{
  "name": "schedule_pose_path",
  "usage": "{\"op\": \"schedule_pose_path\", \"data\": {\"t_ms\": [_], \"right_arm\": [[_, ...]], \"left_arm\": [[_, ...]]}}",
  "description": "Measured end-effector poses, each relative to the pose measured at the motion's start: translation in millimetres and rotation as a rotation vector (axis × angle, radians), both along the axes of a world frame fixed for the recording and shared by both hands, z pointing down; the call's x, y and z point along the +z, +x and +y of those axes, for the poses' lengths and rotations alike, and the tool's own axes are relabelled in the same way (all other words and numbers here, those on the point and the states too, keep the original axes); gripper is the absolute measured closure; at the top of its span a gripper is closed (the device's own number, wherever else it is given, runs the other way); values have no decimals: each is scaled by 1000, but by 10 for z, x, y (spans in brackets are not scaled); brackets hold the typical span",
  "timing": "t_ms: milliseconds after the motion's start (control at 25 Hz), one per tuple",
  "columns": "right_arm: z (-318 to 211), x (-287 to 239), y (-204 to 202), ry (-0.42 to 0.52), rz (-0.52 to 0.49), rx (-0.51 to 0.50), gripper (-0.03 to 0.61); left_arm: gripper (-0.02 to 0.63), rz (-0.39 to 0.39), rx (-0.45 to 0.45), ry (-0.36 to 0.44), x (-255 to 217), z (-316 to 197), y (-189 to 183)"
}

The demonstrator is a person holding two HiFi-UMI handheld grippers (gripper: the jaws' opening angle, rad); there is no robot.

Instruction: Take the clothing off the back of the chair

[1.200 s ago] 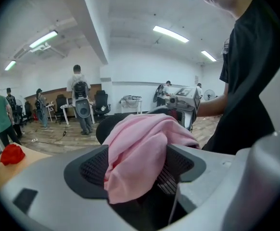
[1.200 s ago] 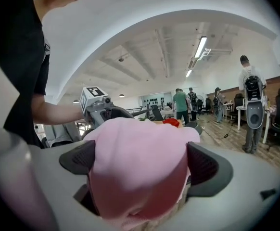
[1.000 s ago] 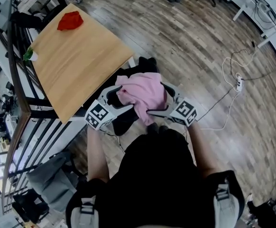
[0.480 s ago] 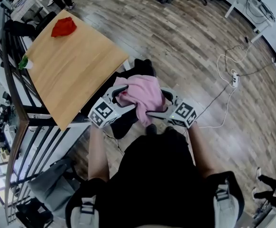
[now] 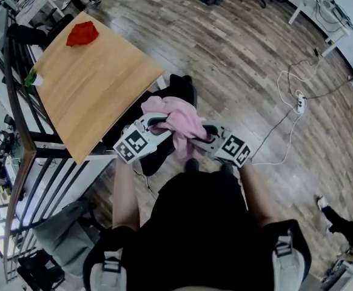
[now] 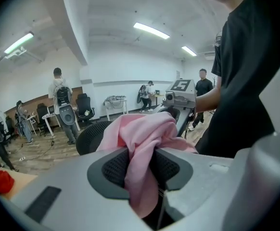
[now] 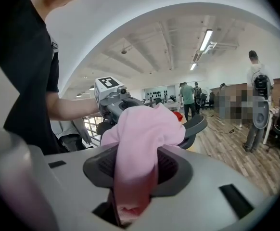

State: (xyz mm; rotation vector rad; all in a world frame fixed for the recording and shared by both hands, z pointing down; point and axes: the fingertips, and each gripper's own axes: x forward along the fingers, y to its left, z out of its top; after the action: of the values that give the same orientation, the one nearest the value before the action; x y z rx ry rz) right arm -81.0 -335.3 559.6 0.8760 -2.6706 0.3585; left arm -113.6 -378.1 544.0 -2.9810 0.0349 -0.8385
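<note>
1. The left tool (image 5: 157, 121) and the right tool (image 5: 202, 130), jaws just closed, each grip the pink clothing (image 5: 185, 121) bunched over the black chair (image 5: 179, 85).
2. Only the gripper views show the pads pinching fabric.
3. The head view adds a wooden worktop (image 5: 97, 83) with a red cloth (image 5: 82, 34), and a plank floor (image 5: 243, 59).

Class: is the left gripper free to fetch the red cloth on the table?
Probably not: the left gripper has just closed its jaws on the pink garment, and the red cloth lies far across the table.

Jaws of left gripper (image 6: 141, 166) have just been closing, pinching pink garment (image 6: 142, 129) bunched just in front of black chair back (image 6: 87, 138).
</note>
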Motion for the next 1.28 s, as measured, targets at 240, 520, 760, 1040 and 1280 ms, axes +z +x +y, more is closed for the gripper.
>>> {"op": "schedule_pose_path", "data": {"t_ms": [240,520,760,1040,1280], "right_arm": [[33,-99,109,51,23,-21,444],[-10,-338,278,124,9,-52,443],[35,-506,334,195,-10,-111,445],[129,-798,393,273,-94,-149,446],[200,-1060,529,332,-136,-165,448]], "left_arm": [[501,-24,-19,37,-91,65,112],[503,12,-110,96,-373,72,248],[511,28,-205,155,-592,180,285],[514,153,-321,206,-955,350,349],[515,269,-375,165,-1158,502,502]]}}
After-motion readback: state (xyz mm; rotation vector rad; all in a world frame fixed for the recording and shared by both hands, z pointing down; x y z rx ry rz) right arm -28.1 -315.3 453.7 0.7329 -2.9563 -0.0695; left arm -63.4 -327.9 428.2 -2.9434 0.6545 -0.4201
